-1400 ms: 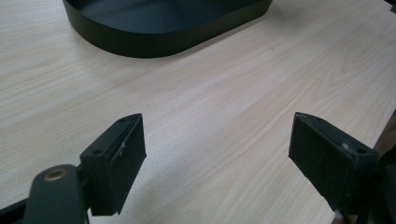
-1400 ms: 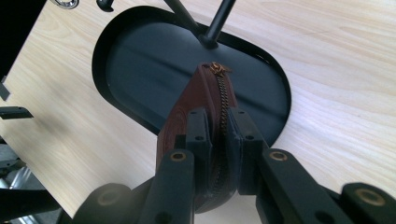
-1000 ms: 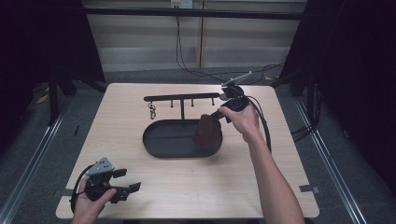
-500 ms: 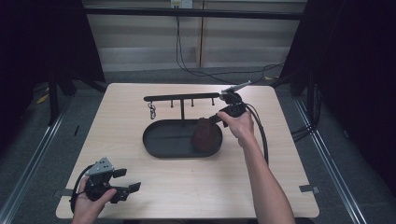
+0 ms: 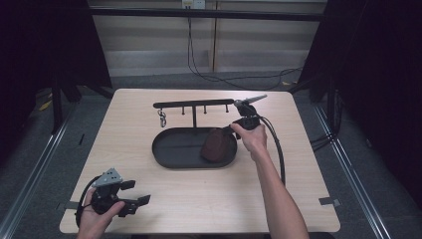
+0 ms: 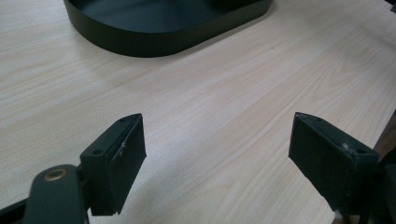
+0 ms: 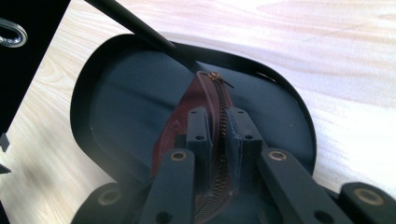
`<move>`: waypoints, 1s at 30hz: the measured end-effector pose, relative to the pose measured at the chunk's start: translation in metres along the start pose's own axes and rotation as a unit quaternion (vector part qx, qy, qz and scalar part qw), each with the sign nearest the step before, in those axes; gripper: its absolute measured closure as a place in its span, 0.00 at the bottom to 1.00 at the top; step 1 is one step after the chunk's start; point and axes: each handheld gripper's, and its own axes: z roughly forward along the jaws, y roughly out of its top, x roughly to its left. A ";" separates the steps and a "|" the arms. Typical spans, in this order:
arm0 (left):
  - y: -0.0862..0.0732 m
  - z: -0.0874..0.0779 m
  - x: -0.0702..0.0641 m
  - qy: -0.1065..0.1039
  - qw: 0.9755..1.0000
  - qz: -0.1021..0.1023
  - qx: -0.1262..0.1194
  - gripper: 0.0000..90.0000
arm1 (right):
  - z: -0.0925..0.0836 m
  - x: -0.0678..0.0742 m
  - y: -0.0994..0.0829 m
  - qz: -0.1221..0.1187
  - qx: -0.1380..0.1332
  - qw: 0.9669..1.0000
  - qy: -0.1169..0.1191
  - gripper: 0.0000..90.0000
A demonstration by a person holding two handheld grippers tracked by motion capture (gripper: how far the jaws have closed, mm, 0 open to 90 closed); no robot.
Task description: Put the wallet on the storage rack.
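**Pouch gripped over the black tray**

A person's right hand-held gripper (image 7: 219, 140) clamps a reddish-brown zippered pouch (image 5: 215, 144) at the right end of an oval black tray (image 5: 171, 149) on a pale wooden counter (image 5: 199, 194). In the right gripper view the two black jaws are drawn narrow on either side of the pouch's zipper line, pressing its top edge between them, and the brass zipper pull (image 7: 215, 76) sits at the far tip of the pouch, above the tray's dark floor. Seen from the high view, the pouch stands on edge inside the tray, its lower part at the tray's floor near the right-hand wall, with the right hand-held gripper (image 5: 238, 127) just above it and its cable looping down across the counter to the right of the tray.

Behind the tray stands a black rack (image 5: 194, 105) with a level bar and short pegs; a small metal ring (image 5: 162, 118) hangs from the peg nearest the bar's left end.

The left hand-held gripper (image 5: 130, 199) rests well in front of the tray, toward the near left corner of the counter. The left gripper view shows its jaws spread wide above bare wood with nothing between them, the tray's front wall (image 6: 154, 44) lying beyond.
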 end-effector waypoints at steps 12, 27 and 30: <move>0.001 -0.001 0.000 -0.002 1.000 0.001 -0.002 0.21 | -0.001 -0.005 -0.009 -0.017 -0.013 1.000 0.000 0.96; 0.001 0.000 0.003 0.004 1.000 -0.004 -0.003 0.21 | -0.021 -0.002 -0.019 -0.037 -0.038 0.999 -0.014 0.62; 0.001 0.000 0.002 0.005 1.000 -0.003 -0.002 0.21 | -0.026 -0.003 -0.025 -0.041 -0.043 0.998 -0.016 0.58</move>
